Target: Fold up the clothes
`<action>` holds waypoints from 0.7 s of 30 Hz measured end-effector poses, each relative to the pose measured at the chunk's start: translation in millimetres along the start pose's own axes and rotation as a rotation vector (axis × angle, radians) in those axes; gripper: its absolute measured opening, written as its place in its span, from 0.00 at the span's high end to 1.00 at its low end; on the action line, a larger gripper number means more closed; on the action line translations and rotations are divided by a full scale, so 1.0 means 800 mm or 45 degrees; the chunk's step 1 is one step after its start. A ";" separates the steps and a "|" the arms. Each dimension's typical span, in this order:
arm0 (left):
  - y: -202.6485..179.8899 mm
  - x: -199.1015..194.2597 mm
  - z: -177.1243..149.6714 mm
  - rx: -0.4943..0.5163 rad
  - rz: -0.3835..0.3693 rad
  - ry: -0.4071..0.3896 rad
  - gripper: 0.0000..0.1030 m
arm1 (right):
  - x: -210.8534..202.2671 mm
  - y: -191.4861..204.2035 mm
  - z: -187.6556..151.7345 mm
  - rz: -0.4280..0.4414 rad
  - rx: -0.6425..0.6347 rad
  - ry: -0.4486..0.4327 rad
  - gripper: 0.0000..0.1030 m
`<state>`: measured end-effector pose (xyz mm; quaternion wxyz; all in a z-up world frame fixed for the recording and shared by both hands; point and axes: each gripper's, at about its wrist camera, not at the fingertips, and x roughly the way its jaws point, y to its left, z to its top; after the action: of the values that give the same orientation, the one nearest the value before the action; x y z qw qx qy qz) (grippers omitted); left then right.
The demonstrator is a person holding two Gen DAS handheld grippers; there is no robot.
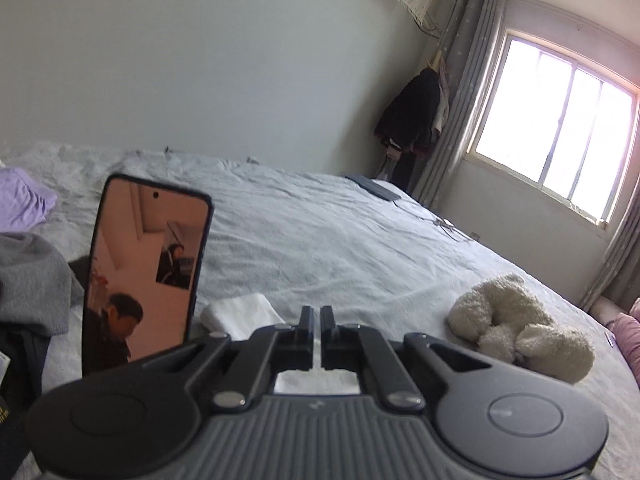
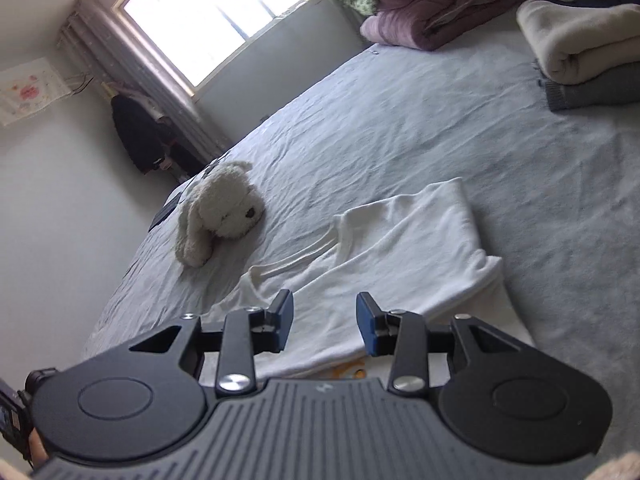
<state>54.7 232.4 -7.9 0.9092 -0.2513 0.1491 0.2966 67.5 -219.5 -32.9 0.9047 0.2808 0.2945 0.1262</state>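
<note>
white garment (image 2: 404, 256) — partly folded, rumpled — flat on bed.

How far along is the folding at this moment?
Done: a cream blanket sits folded on a folded grey piece. In hand: nothing; the white garment lies partly folded and rumpled on the bed, below the open right gripper. The left gripper is almost shut and looks empty. Left: finish it, then the grey and lilac clothes lying loose.
</note>
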 end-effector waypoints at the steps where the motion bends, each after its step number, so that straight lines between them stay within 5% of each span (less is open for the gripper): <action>1: 0.002 0.004 -0.003 -0.022 -0.020 0.068 0.80 | 0.002 0.011 -0.003 0.034 -0.029 0.011 0.61; 2: 0.003 0.011 -0.007 -0.039 -0.022 0.125 0.65 | 0.004 0.020 -0.006 0.056 -0.052 0.022 0.61; 6: 0.004 0.039 -0.025 -0.092 -0.008 0.315 0.55 | 0.018 0.047 -0.016 0.108 -0.125 0.061 0.61; 12: 0.005 0.068 -0.049 -0.075 0.074 0.318 0.53 | 0.044 0.077 -0.029 0.148 -0.221 0.120 0.61; 17: 0.001 0.077 -0.056 -0.028 0.098 0.193 0.60 | 0.083 0.105 -0.045 0.165 -0.337 0.189 0.68; 18: 0.000 0.078 -0.057 -0.003 0.107 0.164 0.65 | 0.092 0.110 -0.048 0.171 -0.350 0.204 0.69; 20: 0.003 0.076 -0.058 -0.007 0.116 0.132 0.93 | 0.112 0.118 -0.054 0.184 -0.358 0.228 0.71; 21: 0.005 0.074 -0.056 -0.022 0.111 0.120 0.93 | 0.121 0.122 -0.056 0.191 -0.362 0.238 0.73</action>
<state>92.8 238.0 -71.5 0.8852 -0.2662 0.2000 0.3248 111.4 -82.9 -50.6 0.8921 0.1582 0.3347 0.2593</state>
